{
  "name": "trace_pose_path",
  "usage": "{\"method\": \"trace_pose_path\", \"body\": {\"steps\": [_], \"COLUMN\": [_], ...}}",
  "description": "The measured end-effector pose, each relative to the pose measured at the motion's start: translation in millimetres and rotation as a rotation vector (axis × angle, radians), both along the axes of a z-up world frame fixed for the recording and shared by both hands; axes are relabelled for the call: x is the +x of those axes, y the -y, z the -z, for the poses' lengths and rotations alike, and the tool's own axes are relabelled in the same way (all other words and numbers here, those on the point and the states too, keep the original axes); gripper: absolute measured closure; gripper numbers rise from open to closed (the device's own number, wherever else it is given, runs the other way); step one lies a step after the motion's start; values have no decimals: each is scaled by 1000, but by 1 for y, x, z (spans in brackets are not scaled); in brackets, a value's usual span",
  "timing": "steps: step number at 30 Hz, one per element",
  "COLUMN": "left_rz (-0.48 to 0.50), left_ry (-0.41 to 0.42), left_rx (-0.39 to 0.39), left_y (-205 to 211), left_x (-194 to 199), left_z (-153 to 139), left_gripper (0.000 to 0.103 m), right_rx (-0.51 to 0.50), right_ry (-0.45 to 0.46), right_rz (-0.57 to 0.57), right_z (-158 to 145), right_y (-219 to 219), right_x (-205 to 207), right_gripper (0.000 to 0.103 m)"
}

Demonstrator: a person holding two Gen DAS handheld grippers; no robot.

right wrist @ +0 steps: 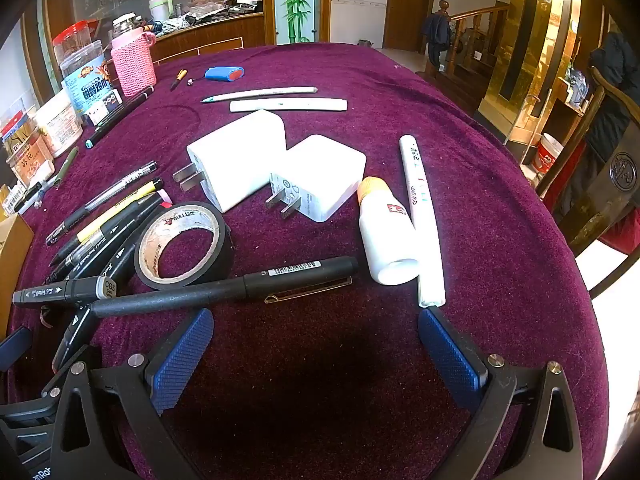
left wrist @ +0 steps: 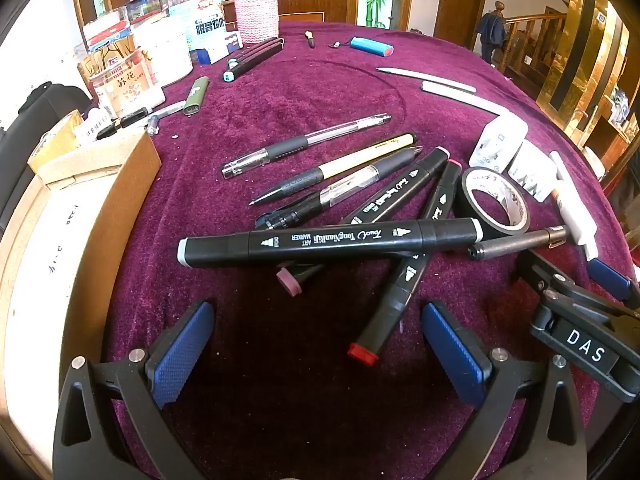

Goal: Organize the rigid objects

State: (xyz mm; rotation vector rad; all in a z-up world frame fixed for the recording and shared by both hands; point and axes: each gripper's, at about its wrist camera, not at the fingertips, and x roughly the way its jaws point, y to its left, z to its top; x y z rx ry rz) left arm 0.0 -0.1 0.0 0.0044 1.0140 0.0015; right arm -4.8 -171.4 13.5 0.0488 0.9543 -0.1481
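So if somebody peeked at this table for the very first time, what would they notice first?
Probably the purple tablecloth covering the whole table, and the messy pile of black markers and pens crossing each other near the left gripper. Next, the two white plugs side by side in the middle, with a roll of black tape just in front of them.

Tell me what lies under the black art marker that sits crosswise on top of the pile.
Under the crosswise art marker lie two more black markers: a red-capped one and a pink-capped one. Their middle sections are covered where it crosses them.
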Motion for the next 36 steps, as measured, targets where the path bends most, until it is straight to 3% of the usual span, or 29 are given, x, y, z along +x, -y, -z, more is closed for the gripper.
{"method": "trace_pose_path", "body": {"steps": [36], "left_rz": [-8], "left_ry": [0], "left_rx": [-1], "left_y": [2], "left_x": [0], "left_z": [0], "left_gripper": [0], "right_rx": [-1], "right_ry": [-1], "right_rz": [0], "right_z": [-1], "right_y": [0], "right_x": [1], "right_gripper": [1]}}
